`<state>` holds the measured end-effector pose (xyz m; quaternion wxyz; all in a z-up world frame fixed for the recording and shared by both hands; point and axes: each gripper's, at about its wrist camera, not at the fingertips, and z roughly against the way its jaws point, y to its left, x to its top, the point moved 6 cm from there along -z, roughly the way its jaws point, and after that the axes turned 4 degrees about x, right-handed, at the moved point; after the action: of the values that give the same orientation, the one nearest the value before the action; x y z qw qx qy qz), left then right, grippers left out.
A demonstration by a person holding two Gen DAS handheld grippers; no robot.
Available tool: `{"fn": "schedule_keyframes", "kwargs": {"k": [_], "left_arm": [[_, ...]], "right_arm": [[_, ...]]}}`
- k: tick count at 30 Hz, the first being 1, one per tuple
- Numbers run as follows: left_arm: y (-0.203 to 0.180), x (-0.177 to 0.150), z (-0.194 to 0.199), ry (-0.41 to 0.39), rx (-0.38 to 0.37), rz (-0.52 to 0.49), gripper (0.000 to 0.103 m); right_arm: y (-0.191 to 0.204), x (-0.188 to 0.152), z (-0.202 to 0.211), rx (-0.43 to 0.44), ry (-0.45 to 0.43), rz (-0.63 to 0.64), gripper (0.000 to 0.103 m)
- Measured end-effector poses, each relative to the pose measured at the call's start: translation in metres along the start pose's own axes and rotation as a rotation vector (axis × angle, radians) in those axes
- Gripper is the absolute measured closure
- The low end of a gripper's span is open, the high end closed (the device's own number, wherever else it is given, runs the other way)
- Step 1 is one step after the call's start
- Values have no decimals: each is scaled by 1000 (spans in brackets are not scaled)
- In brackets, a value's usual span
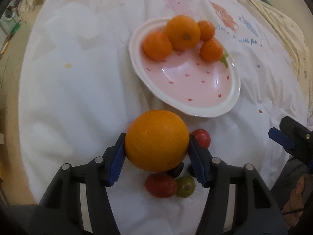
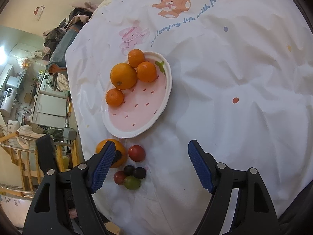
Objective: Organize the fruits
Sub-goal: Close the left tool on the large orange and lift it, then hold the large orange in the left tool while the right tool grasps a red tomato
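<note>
My left gripper (image 1: 157, 152) is shut on a large orange (image 1: 156, 140), just in front of the pink strawberry-shaped plate (image 1: 230, 105). The plate holds one large orange (image 1: 183, 32) and three small ones. In the right wrist view the held orange (image 2: 119, 150) sits behind my left finger, near the plate (image 2: 168, 90). Beside it on the cloth lie a red tomato (image 2: 136, 153), a smaller red one (image 2: 119, 177), a green one (image 2: 132, 182) and two dark fruits (image 2: 139, 172). My right gripper (image 2: 149, 166) is open and empty above the cloth.
A white cloth with cartoon bears (image 2: 234, 78) covers the table. The table's left edge (image 2: 76, 105) drops to a cluttered room with a wooden chair (image 2: 29, 156). My right gripper shows at the right edge of the left wrist view (image 1: 289, 137).
</note>
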<state>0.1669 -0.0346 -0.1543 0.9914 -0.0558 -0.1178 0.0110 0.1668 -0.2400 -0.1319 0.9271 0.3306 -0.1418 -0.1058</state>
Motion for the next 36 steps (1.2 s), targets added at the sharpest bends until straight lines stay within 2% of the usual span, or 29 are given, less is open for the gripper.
{"fn": "schedule_keyframes", "kwargs": {"k": [3, 7, 12, 15, 20, 22, 27, 29, 33, 36], "left_arm": [[10, 2, 13, -35, 24, 30, 46], [30, 10, 40, -91, -29, 105, 46], [38, 17, 70, -175, 26, 101, 46], [33, 21, 85, -182, 17, 69, 46], [31, 25, 106, -221, 70, -29, 46], [35, 25, 106, -241, 91, -39, 46], [47, 21, 90, -209, 90, 18, 46], [51, 21, 85, -201, 122, 31, 46], [54, 27, 82, -192, 96, 58, 46], [55, 27, 80, -192, 103, 61, 46]], "right_arm": [[-1, -1, 2, -5, -4, -1, 24], [-3, -2, 1, -10, -6, -1, 24], [0, -4, 0, 8, 4, 11, 24], [2, -8, -3, 7, 21, 18, 24], [5, -12, -11, -3, 52, 40, 24], [6, -12, -13, -7, 57, 49, 24], [7, -14, -25, -21, 93, 67, 24], [10, -13, -37, -43, 131, 94, 24], [21, -13, -66, -70, 213, 186, 24], [28, -19, -85, -63, 252, 224, 31]]}}
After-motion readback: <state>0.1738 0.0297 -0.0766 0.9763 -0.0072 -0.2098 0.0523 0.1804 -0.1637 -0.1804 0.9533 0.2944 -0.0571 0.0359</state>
